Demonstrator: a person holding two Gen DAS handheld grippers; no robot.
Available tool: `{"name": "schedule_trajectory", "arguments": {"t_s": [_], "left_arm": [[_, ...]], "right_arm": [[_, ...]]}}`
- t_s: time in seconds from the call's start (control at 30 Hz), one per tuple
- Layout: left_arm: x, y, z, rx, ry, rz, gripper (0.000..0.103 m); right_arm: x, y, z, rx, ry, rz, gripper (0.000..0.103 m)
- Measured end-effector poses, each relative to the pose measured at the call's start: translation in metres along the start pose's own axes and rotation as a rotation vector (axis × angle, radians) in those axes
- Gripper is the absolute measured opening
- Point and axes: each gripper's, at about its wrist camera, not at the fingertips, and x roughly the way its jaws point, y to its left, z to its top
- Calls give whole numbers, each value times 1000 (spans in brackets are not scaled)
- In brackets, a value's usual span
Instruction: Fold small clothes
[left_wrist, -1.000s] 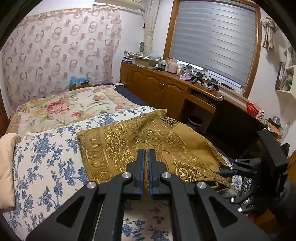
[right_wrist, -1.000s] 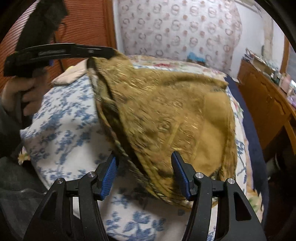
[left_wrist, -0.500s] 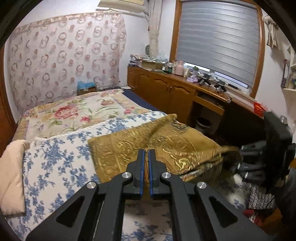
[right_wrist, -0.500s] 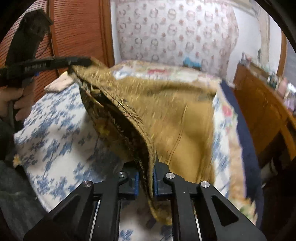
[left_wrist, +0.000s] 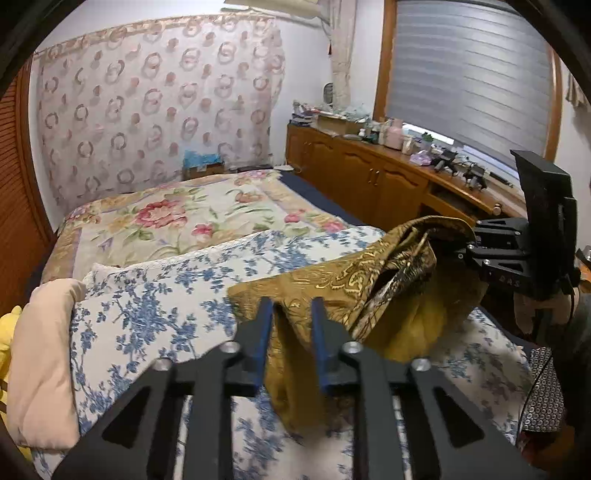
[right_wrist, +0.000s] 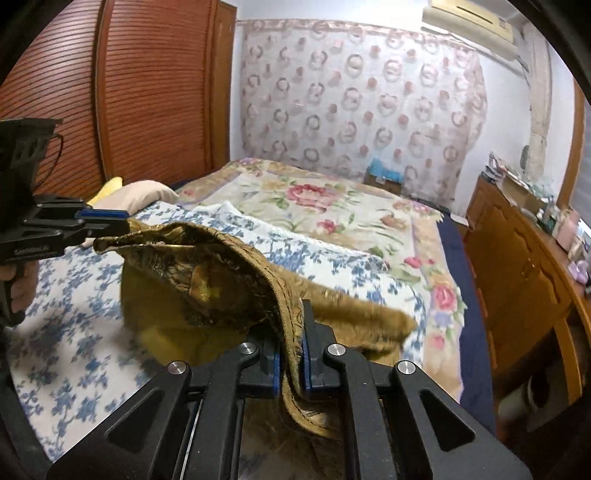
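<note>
Garment: gold brocade cloth (left_wrist: 332, 280), patterned side out with a plain yellow lining showing underneath, lifted off the bed (left_wrist: 155, 306) at its near edge and sagging onto the blue-flowered cover at its far end.
Right hand-held gripper: right hand-held gripper (right_wrist: 290, 363) is pressed together on a corded hem of the cloth; the hem runs straight down between its blue pads and hangs out below them.
Left hand-held gripper: left hand-held gripper (left_wrist: 291, 334) has its pads parted with a fold of the cloth standing between them; the gap is visible on both sides of the fold, so I judge it a loose hold at best, spread and not pinching.
Key relation: in the right wrist view the cloth's raised edge runs from the gripper at 6 o'clock up towards 10 o'clock, where the other gripper's tip meets its far corner. That stretched edge is the long axis, roughly level between the two hands.
Nearer hand: the right one carries the weight; the left corner seems free to slip.
Step in hand: probably a fold across the middle, with the bulk of the cloth lying ahead at 12 o'clock of both grippers.
Next move calls for: left pads closing firmly before the edge travels forward.
Bystanders: cream pillow (left_wrist: 44, 354) at 9 o'clock in the left wrist view, well apart from the cloth.
</note>
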Motion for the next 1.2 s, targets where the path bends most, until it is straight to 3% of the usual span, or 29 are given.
{"name": "schedule_trajectory", "arguments": {"t_s": [0.07,0.17,0.47,0.8,0.97,1.2], "left_arm": [[6,7,2,-6,13,-7,38],[16,17,2,-12,36,-7,44],[46,41,6,-32,85,14,45],[94,48,8,-22,168,-7,45],[111,50,5,-26,208,-7,45],[115,52,6,-39,204,-14,46]], "right_arm": [[16,-6,3,3,26,14,5],[39,-12,3,7,64,32,6],[86,-28,7,18,148,77,6],[111,-41,20,51,208,117,7],[99,-57,35,119,182,37,40],[54,-68,49,139,109,-74,51]]}}
